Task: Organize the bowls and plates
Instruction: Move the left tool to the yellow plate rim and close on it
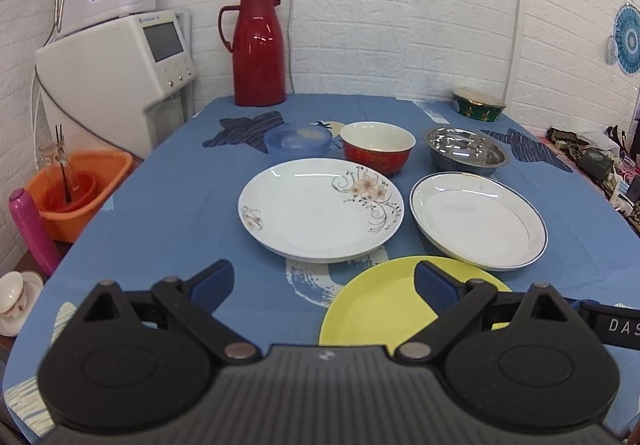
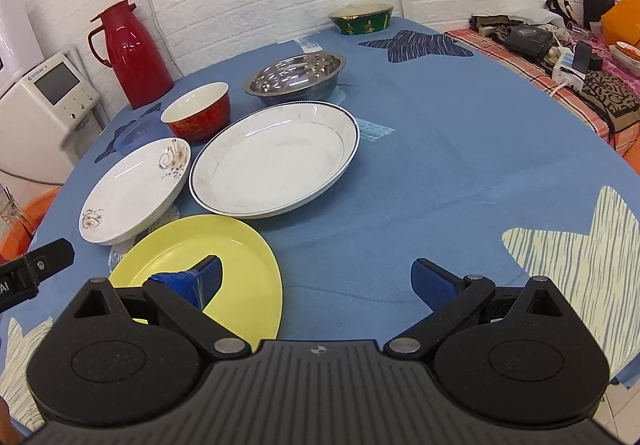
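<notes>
On the blue tablecloth lie a yellow plate [image 1: 384, 301] [image 2: 200, 257], a flowered white plate [image 1: 320, 209] [image 2: 136, 189] and a blue-rimmed white plate [image 1: 478, 219] [image 2: 276, 165]. Behind them stand a red bowl [image 1: 378, 151] [image 2: 198, 115], a steel bowl [image 1: 466, 151] [image 2: 298, 73] and a small blue plastic bowl [image 1: 298, 143] [image 2: 136, 133]. My left gripper [image 1: 322, 281] hangs open just short of the yellow plate's left edge. My right gripper [image 2: 316, 277] is open too, its left finger over the yellow plate's near right part. Neither holds anything.
A red thermos jug [image 1: 258, 49] [image 2: 134, 53] stands at the table's far edge, a green lidded dish [image 1: 478, 105] [image 2: 362, 19] at the far right. A white appliance [image 1: 116, 77] and an orange basin [image 1: 80, 193] sit left of the table. Clutter [image 2: 560, 45] lies on the right.
</notes>
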`<state>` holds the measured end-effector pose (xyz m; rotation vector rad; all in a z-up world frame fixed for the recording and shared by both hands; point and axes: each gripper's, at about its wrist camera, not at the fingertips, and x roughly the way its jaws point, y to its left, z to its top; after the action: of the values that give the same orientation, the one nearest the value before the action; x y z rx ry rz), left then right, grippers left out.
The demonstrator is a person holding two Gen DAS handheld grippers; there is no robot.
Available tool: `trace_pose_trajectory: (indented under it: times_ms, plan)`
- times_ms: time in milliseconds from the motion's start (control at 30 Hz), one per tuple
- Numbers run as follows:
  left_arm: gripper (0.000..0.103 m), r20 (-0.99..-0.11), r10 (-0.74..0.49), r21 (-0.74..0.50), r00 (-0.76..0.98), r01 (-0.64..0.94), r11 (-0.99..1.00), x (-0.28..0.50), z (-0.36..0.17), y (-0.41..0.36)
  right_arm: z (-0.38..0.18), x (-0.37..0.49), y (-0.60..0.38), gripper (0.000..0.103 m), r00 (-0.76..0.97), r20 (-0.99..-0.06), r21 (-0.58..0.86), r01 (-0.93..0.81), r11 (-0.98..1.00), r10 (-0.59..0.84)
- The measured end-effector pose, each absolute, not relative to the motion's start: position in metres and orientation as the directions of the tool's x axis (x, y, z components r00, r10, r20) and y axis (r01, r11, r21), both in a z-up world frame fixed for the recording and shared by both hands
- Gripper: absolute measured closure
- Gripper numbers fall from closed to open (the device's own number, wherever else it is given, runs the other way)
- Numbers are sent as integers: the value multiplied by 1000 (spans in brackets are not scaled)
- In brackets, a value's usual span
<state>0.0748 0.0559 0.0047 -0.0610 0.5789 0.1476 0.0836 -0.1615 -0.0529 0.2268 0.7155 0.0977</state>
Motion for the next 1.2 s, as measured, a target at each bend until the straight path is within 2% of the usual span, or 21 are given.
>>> trace_pose_trajectory:
  times_ms: [233, 700, 933, 1133, 1200]
  plan:
    - [8, -578, 119, -12, 807, -155, 988, 92, -1, 58, -59, 95, -156, 14, 715, -681, 209, -22, 978, 161]
    - [8, -610, 112, -26, 784, -161, 987, 101, -11, 69, -67, 103, -141, 14, 689, -703, 188, -60, 980, 176]
    - [8, -665, 3, -112, 746, -104, 988, 99, -26, 84, -80, 104, -131, 14, 671, -711, 196, -102, 975, 213]
    - [8, -700, -34, -124, 713, -75, 989, 105, -41, 87, -88, 105, -114, 13, 697, -701, 67, -148, 987, 152]
    - [8, -706, -38, -109, 707, -56, 992, 107, -44, 82, -93, 98, -115, 12, 733, -661, 55, -165, 985, 159]
